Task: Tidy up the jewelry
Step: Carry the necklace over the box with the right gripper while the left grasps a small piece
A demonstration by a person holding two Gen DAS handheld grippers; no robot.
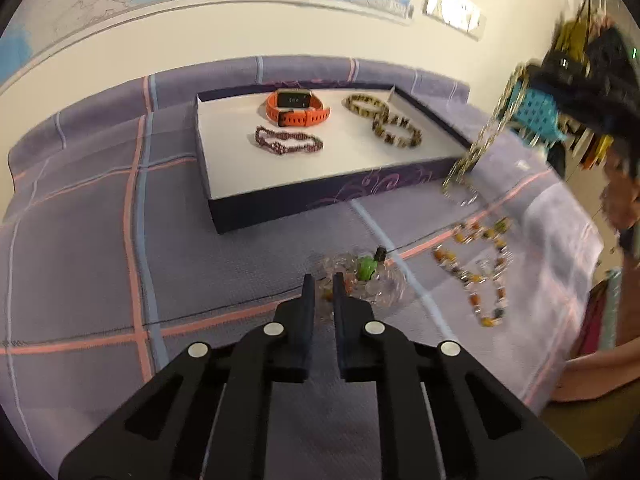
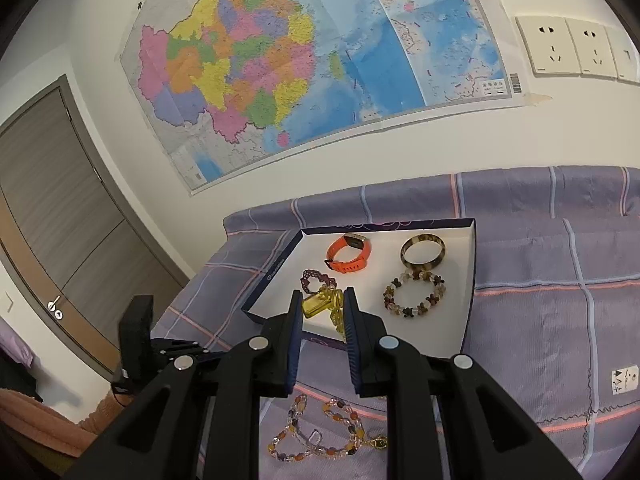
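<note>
Pinching the near edge of the clear bracelet [image 1: 360, 276] with the left tongs [image 1: 322, 282], pressed almost together, low on the cloth [image 1: 80, 240] in front of the box [image 1: 320, 196]. Holding the yellow chain [image 2: 320, 304] in the right tongs [image 2: 322, 298], closed on one link, above the near left part of the box. Hanging slack below them, as seen from the left wrist. Already laid in the box: watch [image 1: 298, 108], purple bracelet [image 1: 288, 142], bangle [image 2: 422, 250]. Not yet in the box: necklace [image 1: 476, 276], on the cloth, near the clear bracelet but apart.

Probably light, both pieces. Clear bracelet likely soft and a little stretchy, with smooth beads, maybe slippery. Better to grip across the string between beads, not on one round bead. Chain limp and ready to swing. Lower slowly, let the tail settle first, then release. Keep off the purple bracelet close by.
</note>
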